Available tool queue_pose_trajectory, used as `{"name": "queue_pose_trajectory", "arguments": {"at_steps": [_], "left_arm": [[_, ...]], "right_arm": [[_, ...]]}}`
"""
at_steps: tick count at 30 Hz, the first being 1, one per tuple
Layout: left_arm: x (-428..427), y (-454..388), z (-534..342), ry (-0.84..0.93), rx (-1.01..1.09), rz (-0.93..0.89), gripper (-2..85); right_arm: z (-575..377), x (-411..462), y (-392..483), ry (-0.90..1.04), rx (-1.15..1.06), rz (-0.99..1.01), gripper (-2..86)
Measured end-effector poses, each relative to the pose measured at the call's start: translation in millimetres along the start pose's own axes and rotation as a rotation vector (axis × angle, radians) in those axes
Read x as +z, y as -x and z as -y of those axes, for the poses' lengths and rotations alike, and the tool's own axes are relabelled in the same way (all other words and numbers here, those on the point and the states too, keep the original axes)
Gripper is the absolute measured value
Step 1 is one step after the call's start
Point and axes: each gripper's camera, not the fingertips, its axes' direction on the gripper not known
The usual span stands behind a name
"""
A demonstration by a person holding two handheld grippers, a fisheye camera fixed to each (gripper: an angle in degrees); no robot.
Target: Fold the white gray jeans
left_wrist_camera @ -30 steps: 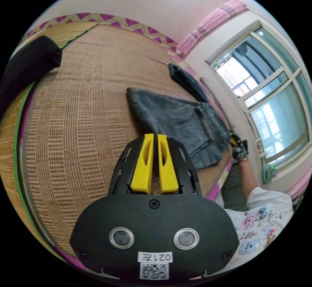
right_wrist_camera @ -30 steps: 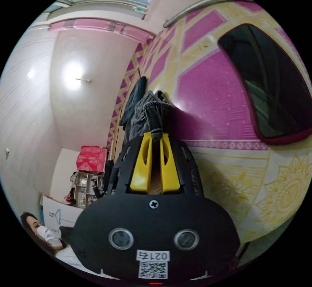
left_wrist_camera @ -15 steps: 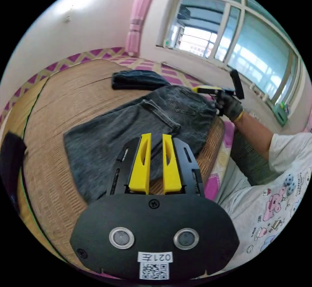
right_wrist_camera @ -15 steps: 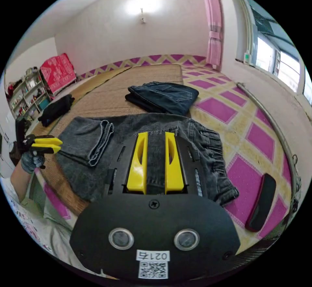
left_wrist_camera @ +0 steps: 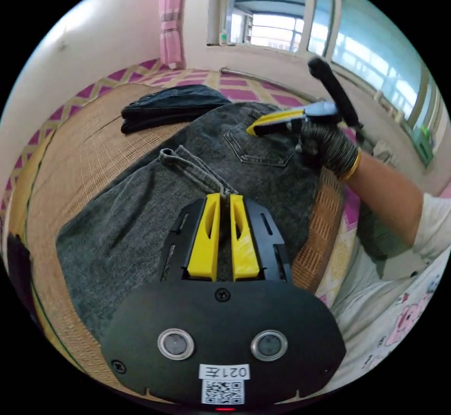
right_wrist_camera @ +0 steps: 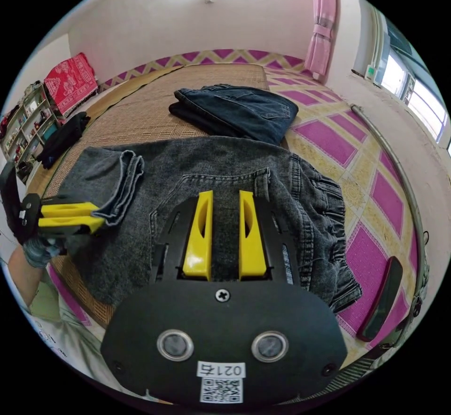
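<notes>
On the woven mat [right_wrist_camera: 141, 123]: one pair of gray jeans [right_wrist_camera: 211, 170], two grippers, one folded dark pair of jeans [right_wrist_camera: 237, 109] beyond.

Gray jeans lie flat across the mat, long axis running from the waistband near the pink patterned floor [right_wrist_camera: 329, 137] to the leg ends folded back on the side of the left gripper [left_wrist_camera: 221, 199]. That gripper's yellow jaws stand narrow, a fold of the leg hem between them; whether both press it, I cannot tell. Over the seat of the jeans, the right gripper [right_wrist_camera: 224, 194] hangs with its jaws apart, holding nothing. A gloved hand [left_wrist_camera: 329, 144] grips its handle. One black bundle [right_wrist_camera: 61, 137] lies at the mat's far edge.
</notes>
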Motion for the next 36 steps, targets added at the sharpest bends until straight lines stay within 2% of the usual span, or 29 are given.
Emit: {"name": "queue_pose_trajectory", "arguments": {"at_steps": [2,6,8,11,14,17,20,22,23,25,26,29,32,36], "left_arm": [[-50.7,35.5,-4.9,-0.136,-0.103,-0.037,1.6],[-164.3,104.9,-35.3,-0.307,-0.2,0.039,0.9],[-242.3,152.6,-73.0,-0.381,-0.276,0.147,0.8],[-315.9,208.6,-131.0,-0.419,-0.41,0.314,1.0],[-345.3,268.2,-190.3,-0.418,-0.594,0.416,1.3],[-315.6,332.8,-239.1,-0.294,-0.776,0.349,1.9],[-285.7,363.9,-267.5,-0.225,-0.862,0.333,2.7],[-293.3,368.7,-270.8,-0.251,-0.891,0.318,3.3],[-304.9,364.2,-267.4,-0.27,-0.905,0.397,3.6],[-322.8,347.9,-252.5,-0.305,-0.847,0.555,3.2],[-326.9,340.2,-237.1,-0.305,-0.77,0.571,3.2],[-307.9,331.9,-186.8,-0.226,-0.558,0.411,4.3],[-267.1,319.1,-137.2,-0.109,-0.338,0.344,6.7],[-213.0,314.9,-97.0,0.074,-0.158,0.314,10.0]], "right_arm": [[-0.1,-1.0,-0.2,0.0,0.014,0.007,7.9],[-0.7,-3.3,0.2,0.001,0.037,0.022,7.3],[-1.3,-4.8,1.6,0.0,0.04,0.024,7.1],[-2.1,-6.9,4.7,0.001,0.041,0.025,7.1],[-2.8,-8.8,7.6,0.002,0.045,0.027,7.0],[-3.3,-10.5,13.2,0.006,0.037,0.013,7.1],[-3.9,-17.0,16.8,0.0,0.019,0.033,8.2],[-2.7,-29.9,17.9,-0.027,-0.025,0.061,8.7],[-0.6,-40.2,20.1,-0.057,-0.092,0.079,8.8],[5.9,-49.1,21.9,-0.071,-0.186,0.058,9.0],[12.6,-49.4,21.8,-0.059,-0.252,0.036,9.3],[31.9,-42.3,17.3,-0.041,-0.406,-0.001,8.9],[52.2,-25.2,13.1,0.021,-0.535,-0.013,8.7],[73.3,2.2,10.2,0.139,-0.659,0.023,8.4]]}}
